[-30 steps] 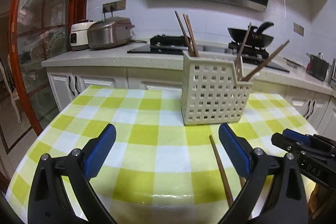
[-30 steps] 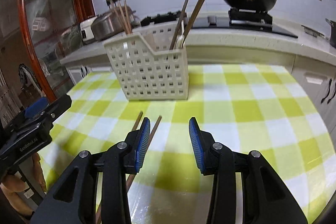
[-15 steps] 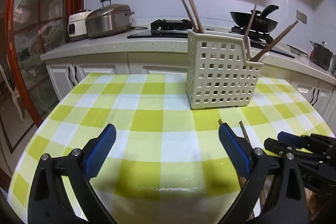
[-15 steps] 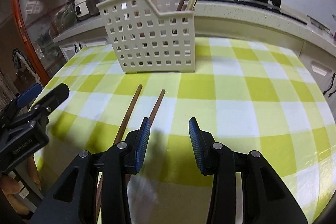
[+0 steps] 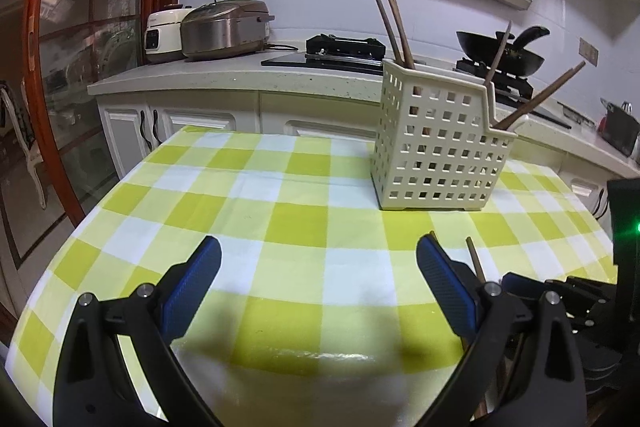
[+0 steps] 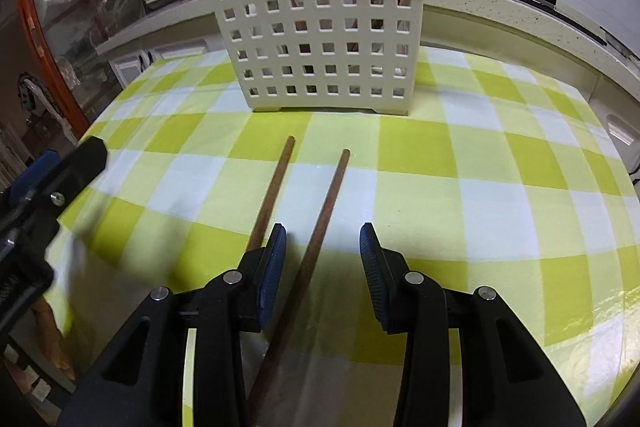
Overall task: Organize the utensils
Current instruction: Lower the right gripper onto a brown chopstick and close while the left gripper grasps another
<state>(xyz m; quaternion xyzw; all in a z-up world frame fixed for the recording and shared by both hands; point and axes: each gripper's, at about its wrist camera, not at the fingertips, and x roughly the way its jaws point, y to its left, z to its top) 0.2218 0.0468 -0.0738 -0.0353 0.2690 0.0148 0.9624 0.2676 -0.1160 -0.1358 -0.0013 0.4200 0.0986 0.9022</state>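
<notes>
A cream perforated utensil basket [image 6: 312,39] stands on the checked tablecloth and holds several brown chopsticks and a pale utensil. Two loose brown chopsticks lie on the cloth in front of it. The right chopstick [image 6: 324,219] runs between the jaws of my right gripper [image 6: 322,247], which is open; neither pad presses on it. The left chopstick [image 6: 272,187] passes just outside the left pad. My left gripper [image 5: 318,267] is open wide over bare cloth, to the left of the basket [image 5: 436,151] and of a chopstick tip [image 5: 474,259].
The yellow-green and white tablecloth [image 5: 248,203] covers a rounded table. Behind it runs a kitchen counter [image 5: 240,79] with rice cookers [image 5: 224,31], a hob and a black wok [image 5: 504,55]. A glass door with a red frame [image 5: 36,67] is at the left.
My right gripper has come forward and lower over the loose chopsticks, and one now lies between its jaws. The left gripper has barely moved and stays open.
</notes>
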